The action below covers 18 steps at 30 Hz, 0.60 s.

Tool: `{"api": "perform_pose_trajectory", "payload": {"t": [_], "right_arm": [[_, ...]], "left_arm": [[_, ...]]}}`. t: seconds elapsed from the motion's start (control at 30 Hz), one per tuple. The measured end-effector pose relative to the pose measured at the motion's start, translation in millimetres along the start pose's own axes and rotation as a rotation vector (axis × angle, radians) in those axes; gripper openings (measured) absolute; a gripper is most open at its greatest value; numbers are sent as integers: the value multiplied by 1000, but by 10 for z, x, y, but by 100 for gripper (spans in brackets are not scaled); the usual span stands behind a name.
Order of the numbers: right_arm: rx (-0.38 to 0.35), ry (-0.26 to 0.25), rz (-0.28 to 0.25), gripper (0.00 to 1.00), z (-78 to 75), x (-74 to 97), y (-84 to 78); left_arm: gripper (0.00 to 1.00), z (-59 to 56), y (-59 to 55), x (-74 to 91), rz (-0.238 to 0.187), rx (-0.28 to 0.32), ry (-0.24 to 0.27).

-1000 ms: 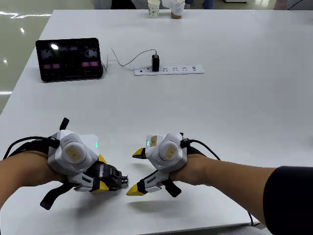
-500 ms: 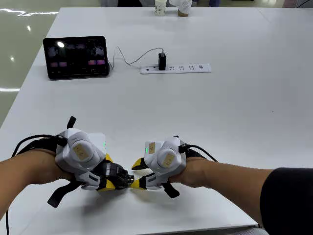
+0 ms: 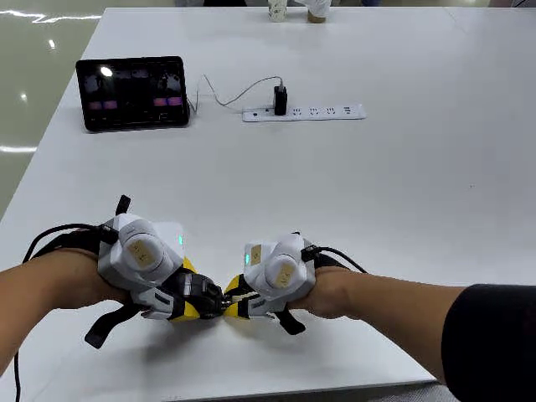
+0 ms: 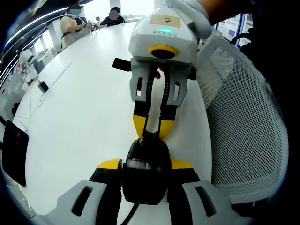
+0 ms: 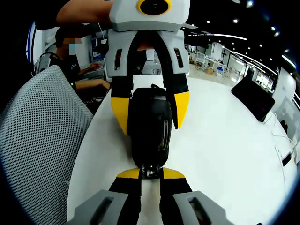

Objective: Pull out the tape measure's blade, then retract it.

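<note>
Left gripper [image 4: 145,164] of mine is clamped around the black tape measure [image 4: 144,182], one yellow-tipped jaw on each flat side. It sits low near the front edge of the white table [image 3: 352,209], and I can't tell if the case actually rests on it. Right gripper [image 5: 148,174] is nose to nose with it, jaws pressed nearly together on the little metal hook [image 5: 149,170] at the mouth of the case. No blade shows between the two, so I'd say the pull hasn't started.

What worries me:

- That pinch on the hook is tiny. If I pull at an angle instead of straight out, I reckon the hook slips from the tips and the blade zips right back in.
- The case is smooth and rounded. A hard tug could twist it in the left jaws or drag it out altogether.
- We're close to the table edge, with the mesh chair [image 4: 243,117] right there. If I lose it, it probably goes overboard.
- On the retract, letting go all at once would likely make the blade whip. Better to walk it back.
</note>
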State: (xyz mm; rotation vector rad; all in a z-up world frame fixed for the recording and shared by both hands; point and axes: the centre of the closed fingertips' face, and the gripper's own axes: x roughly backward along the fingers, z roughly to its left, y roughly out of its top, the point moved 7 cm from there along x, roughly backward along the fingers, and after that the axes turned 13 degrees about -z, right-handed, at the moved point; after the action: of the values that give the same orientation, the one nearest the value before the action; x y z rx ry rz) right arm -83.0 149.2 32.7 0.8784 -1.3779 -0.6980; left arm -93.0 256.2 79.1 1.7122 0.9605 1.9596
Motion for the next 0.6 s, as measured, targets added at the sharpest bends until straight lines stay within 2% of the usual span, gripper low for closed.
{"api": "perform_pose_trajectory", "payload": {"t": [0.07, 0.4, 0.6], "right_arm": [[-23, 4, 0, 11, -16, 5, -6], [-36, 18, 7, 10, -18, 18, -16], [-42, 35, 17, 10, -35, 96, -47]], "left_arm": [[32, 0, 1, 1, 0, 2, 0], [32, -4, 0, 1, -3, 11, 9], [31, -5, 0, 4, -5, 12, 10]]}}
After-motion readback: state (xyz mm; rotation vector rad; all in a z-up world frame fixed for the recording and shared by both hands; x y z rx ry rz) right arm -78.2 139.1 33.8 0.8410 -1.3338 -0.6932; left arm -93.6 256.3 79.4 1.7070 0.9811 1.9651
